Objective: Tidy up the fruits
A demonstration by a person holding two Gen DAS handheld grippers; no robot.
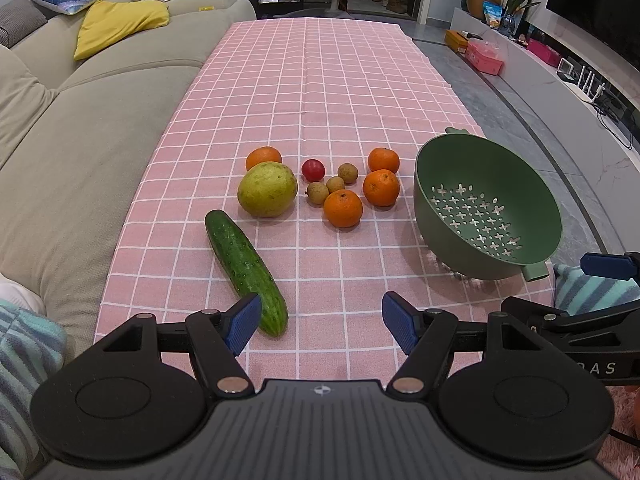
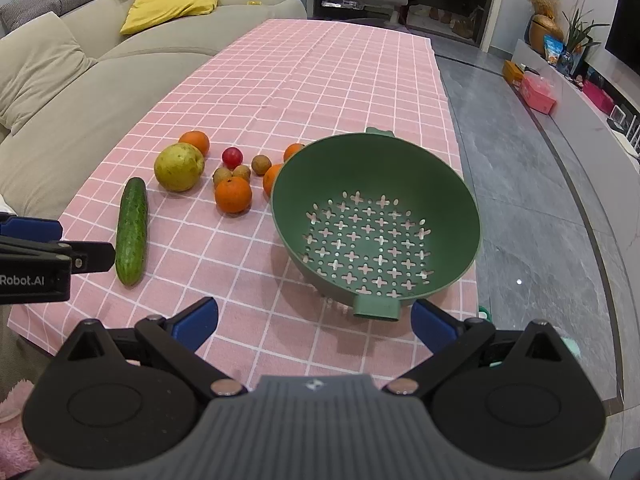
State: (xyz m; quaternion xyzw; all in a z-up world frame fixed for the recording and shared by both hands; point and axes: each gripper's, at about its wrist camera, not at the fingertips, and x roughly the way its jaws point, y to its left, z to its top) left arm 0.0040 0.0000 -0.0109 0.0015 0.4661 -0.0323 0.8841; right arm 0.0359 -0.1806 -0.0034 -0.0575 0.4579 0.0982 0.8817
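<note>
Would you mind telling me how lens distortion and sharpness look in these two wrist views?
Left wrist: strong fisheye bowing of the tablecloth edges; cucumber and oranges sharp. Right wrist: same bowing; colander sharp, soft shadow beneath it; a small glare spot on the floor.

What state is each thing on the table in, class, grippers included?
Left gripper: open, holding nothing.
Right gripper: open, holding nothing.
Colander: upright, empty.
Cucumber: lying flat on the cloth.
Pear: on the cloth, outside the colander.
Four oranges: loose on the cloth.
Tomato: loose on the cloth.
Three longans: loose on the cloth.
</note>
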